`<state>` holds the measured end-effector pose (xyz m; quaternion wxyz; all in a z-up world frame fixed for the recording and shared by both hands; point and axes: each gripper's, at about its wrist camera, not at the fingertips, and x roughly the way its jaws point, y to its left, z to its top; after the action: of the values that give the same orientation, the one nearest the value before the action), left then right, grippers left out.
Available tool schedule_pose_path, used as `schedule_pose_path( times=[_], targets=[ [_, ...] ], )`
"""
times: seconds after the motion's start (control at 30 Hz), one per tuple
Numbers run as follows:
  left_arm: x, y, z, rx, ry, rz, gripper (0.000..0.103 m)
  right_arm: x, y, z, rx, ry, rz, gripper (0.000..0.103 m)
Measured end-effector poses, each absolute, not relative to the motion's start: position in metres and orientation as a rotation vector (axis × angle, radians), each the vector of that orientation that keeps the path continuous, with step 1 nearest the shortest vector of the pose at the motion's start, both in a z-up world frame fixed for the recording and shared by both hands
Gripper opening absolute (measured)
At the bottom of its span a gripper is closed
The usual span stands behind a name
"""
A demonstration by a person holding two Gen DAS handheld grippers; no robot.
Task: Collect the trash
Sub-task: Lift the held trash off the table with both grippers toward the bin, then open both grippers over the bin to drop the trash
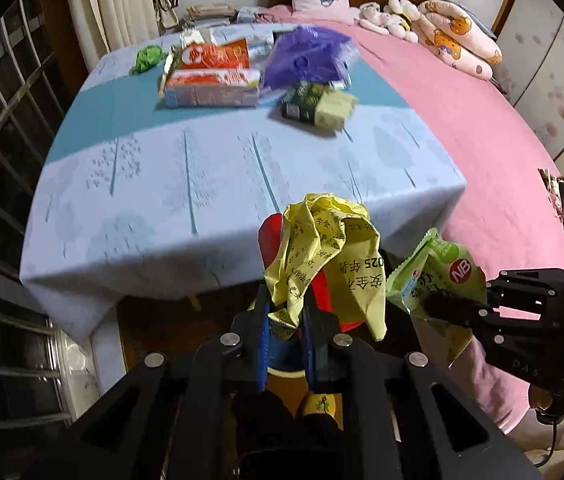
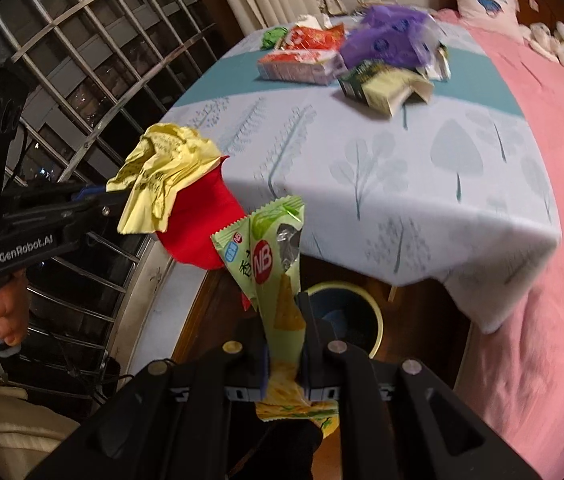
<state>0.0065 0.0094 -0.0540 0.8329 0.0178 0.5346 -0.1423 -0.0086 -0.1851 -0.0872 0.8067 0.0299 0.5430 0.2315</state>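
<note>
My left gripper (image 1: 286, 308) is shut on a crumpled yellow paper (image 1: 322, 248) bunched with a red piece (image 1: 270, 236). My right gripper (image 2: 284, 332) is shut on a green snack wrapper (image 2: 278, 248), which stands up from its jaws. The two grippers hang side by side off the table's near corner, above a blue bin with a pale yellow rim (image 2: 378, 320) on the floor. The right wrist view shows the left gripper (image 2: 114, 204) at the left with the yellow paper (image 2: 166, 168). On the table lie orange-white boxes (image 1: 210, 88), a purple bag (image 1: 306, 56) and a green-and-cream carton (image 1: 318, 106).
The table wears a pale blue tree-print cloth (image 1: 202, 184), with a small green crumple (image 1: 147, 58) at its far left. A pink bed (image 1: 482, 140) with pillows and soft toys flanks it on the right. A barred window (image 2: 82, 60) stands on the left. A hand (image 2: 6, 312) grips the left tool.
</note>
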Motion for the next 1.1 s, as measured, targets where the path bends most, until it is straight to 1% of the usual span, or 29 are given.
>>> schedule_pose_path(
  times=[0.27, 0.47, 0.67, 0.9, 1.1],
  targets=[
    [-0.009, -0.006, -0.096, 0.094, 1.197, -0.301, 0.011, -0.017, -0.194, -0.13, 0.121, 1.213, 0.41, 0.011],
    [-0.009, -0.024, -0.149, 0.144, 1.22, -0.323, 0.011, -0.016, -0.197, -0.185, 0.165, 1.247, 0.312, 0.011],
    [0.0, -0.037, -0.221, 0.166, 1.236, -0.337, 0.011, -0.007, -0.193, -0.257, 0.2, 1.276, 0.253, 0.011],
    [0.015, -0.043, -0.317, 0.184, 1.251, -0.325, 0.012, 0.004, -0.189, -0.356, 0.245, 1.318, 0.196, 0.011],
    [0.024, -0.047, -0.367, 0.217, 1.232, -0.313, 0.014, 0.008, -0.183, -0.411, 0.263, 1.337, 0.17, 0.013]
  ],
)
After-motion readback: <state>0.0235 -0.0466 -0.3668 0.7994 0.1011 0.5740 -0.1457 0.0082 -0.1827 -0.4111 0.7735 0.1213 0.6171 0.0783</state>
